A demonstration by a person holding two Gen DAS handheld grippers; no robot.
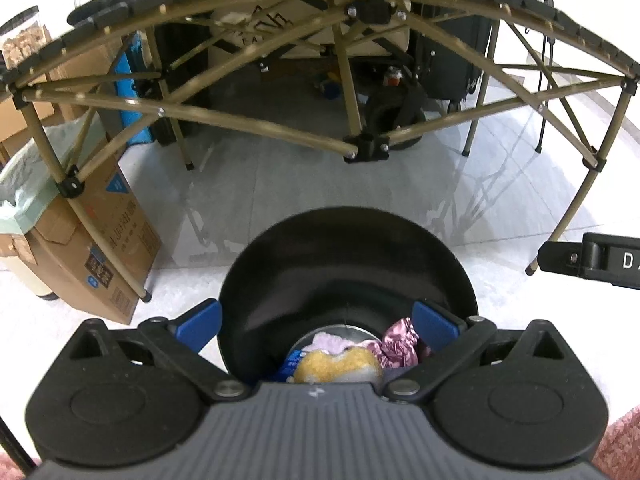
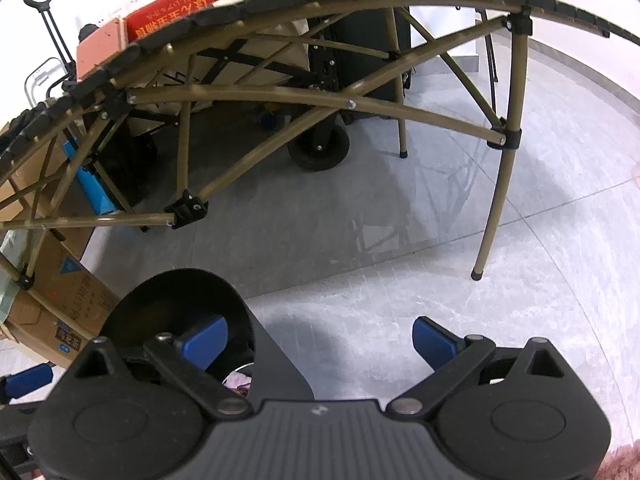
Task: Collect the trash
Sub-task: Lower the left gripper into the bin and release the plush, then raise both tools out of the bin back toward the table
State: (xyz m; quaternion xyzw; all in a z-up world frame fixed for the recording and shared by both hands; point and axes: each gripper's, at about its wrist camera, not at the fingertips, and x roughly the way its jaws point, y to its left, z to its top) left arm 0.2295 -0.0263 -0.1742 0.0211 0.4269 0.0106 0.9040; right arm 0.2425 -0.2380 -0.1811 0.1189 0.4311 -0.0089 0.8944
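Under the left gripper (image 1: 316, 322), whose blue-padded jaws stand wide apart with nothing held, sits a black trash bin (image 1: 348, 248) with its lid tipped up behind the opening. Contents, left to right: a blue wrapper (image 1: 291, 362), a yellow sponge-like lump (image 1: 338, 366), a pale lilac scrap (image 1: 328, 340), a crumpled pink foil wrapper (image 1: 400, 342). Far left: a cardboard box (image 1: 108, 248) lined with a pale green bag (image 1: 24, 184). Above: a folding table (image 1: 360, 148) with olive struts and black slatted top, standing on grey floor tiles (image 1: 260, 188).

Right wrist view: the same bin (image 2: 180, 300) lies at lower left, a little of the pink trash visible inside. The right gripper (image 2: 320, 338) hangs beside it over bare floor, jaws spread, empty. A red printed box (image 2: 200, 4) rests on the table top.
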